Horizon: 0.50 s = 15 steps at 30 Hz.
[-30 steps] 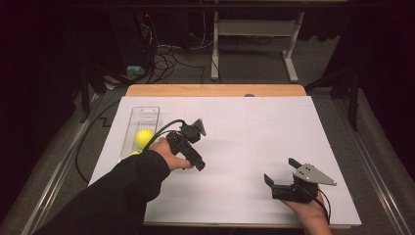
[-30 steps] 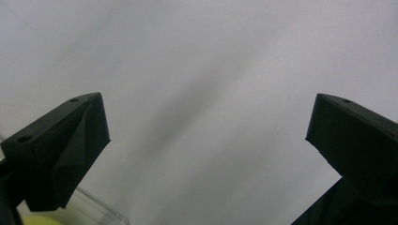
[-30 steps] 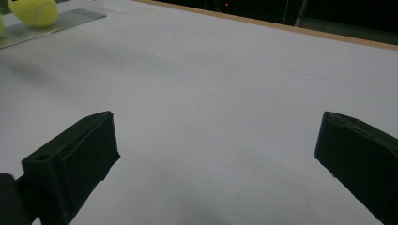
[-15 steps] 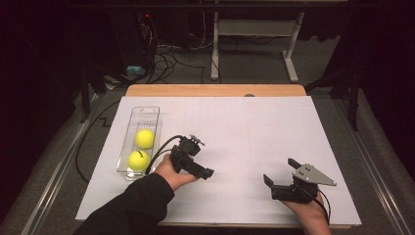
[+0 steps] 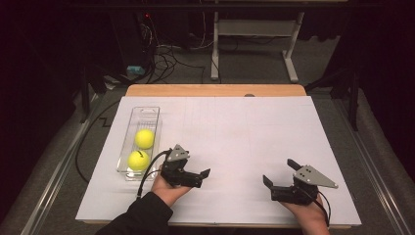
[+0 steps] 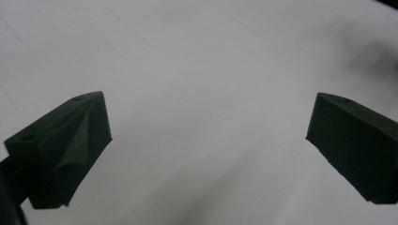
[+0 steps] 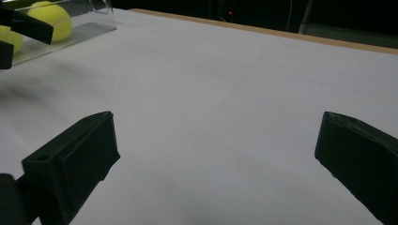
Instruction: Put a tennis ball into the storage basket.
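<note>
A clear narrow tray (image 5: 147,109) lies at the left of the white table top, with two yellow balls inside: one (image 5: 144,138) in the middle and one (image 5: 138,160) at the near end. Just right of the tray's near end is my left gripper (image 5: 198,175), pointing right. Its jaws stand wide open and empty over bare white surface in the left gripper view (image 6: 206,136). At the front right, my right gripper (image 5: 280,172) is also open and empty (image 7: 216,145). The right gripper view catches the balls (image 7: 51,18) and tray at its top left.
White sheet (image 5: 244,132) covers the table, with a wooden strip (image 5: 215,90) along the far edge. Cables and a metal stand's legs lie on the dark floor beyond. A cable trails off the table's left side.
The left arm has drawn back from over the tray toward the near edge, uncovering the second ball. The right gripper has stayed put.
</note>
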### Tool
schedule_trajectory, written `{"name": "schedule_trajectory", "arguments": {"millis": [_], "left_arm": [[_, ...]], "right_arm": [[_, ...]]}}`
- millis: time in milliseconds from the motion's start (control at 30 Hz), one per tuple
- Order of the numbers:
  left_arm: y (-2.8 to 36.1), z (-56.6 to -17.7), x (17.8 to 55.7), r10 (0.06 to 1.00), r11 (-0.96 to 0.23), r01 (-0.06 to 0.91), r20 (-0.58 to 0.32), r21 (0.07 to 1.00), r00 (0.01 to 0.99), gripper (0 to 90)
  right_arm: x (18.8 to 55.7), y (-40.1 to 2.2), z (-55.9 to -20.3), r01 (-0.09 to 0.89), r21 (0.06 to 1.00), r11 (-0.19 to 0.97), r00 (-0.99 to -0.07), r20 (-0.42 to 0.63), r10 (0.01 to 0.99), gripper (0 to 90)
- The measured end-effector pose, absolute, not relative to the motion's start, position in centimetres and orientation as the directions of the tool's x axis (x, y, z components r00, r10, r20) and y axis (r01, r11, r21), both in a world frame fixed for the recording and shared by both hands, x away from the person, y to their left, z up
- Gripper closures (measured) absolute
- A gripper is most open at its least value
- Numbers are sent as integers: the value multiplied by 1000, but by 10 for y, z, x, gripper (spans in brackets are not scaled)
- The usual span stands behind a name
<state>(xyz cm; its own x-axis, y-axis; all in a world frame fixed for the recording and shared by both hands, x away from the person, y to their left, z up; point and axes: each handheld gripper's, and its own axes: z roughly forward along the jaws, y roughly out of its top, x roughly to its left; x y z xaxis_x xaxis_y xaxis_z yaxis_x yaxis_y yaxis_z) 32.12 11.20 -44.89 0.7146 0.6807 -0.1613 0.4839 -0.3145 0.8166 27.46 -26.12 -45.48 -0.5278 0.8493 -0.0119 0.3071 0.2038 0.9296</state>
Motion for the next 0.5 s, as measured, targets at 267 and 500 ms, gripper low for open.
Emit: {"name": "schedule_trajectory", "arguments": {"millis": [267, 500], "left_arm": [[130, -458, 309, 687, -196, 426, -187, 883, 702, 16], [133, -456, 308, 663, -233, 419, -171, 878, 729, 0]], "right_arm": [[261, -270, -453, 307, 940, 151, -504, 26, 864, 0], [261, -273, -454, 324, 937, 133, -470, 37, 882, 0]]}}
